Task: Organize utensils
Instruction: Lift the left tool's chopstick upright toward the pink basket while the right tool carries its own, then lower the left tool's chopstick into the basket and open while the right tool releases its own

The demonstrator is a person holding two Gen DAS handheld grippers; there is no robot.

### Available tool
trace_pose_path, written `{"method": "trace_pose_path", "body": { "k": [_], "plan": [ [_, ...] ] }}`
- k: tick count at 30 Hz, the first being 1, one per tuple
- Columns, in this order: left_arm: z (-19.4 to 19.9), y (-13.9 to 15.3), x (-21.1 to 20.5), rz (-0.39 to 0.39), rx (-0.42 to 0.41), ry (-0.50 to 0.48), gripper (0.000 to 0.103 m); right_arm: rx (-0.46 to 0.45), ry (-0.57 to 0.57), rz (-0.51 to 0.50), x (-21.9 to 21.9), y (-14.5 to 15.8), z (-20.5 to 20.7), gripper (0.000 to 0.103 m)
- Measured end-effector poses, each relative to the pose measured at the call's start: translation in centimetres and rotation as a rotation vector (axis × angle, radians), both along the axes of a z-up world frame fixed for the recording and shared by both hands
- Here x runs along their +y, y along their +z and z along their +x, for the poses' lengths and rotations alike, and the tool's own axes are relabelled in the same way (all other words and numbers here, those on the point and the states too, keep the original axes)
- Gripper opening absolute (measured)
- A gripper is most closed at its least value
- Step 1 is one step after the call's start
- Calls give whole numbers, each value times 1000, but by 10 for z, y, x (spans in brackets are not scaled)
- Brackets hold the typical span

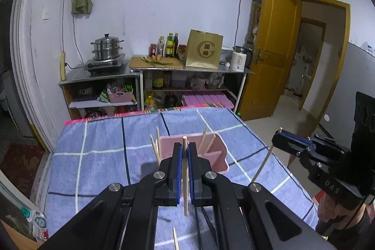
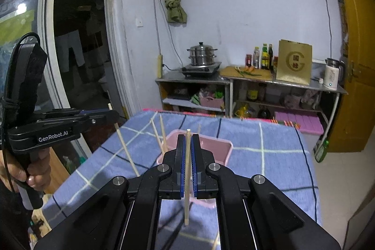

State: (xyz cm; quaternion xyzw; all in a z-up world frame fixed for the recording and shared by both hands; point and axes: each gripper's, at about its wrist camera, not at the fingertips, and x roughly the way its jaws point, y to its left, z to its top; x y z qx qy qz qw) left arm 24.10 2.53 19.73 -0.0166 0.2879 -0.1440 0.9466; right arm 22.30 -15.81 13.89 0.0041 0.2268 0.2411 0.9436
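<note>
Chopstick (image 1: 185, 182) upright btwn L fingers (image 1: 177, 156)

holder (image 1: 211, 151) on table (image 1: 105, 137) — chopsticks (image 1: 155, 147) inside | shelves (image 1: 152, 86) behind

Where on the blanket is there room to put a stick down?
Bare blue checked blanket lies left of the pink plastic holder and behind it toward the far edge. Crowded: the holder itself, bristling with wooden sticks.
</note>
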Motion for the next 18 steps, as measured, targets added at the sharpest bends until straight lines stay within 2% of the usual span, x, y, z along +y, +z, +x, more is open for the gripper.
{"method": "trace_pose_path", "body": {
  "k": [10,18],
  "plan": [
    [32,21,5,1,-21,23,4,-31,3,47,18,20,32,4],
    [62,20,11,-2,-18,40,4,-41,5,72,28,24,56,4]
  ]
}}
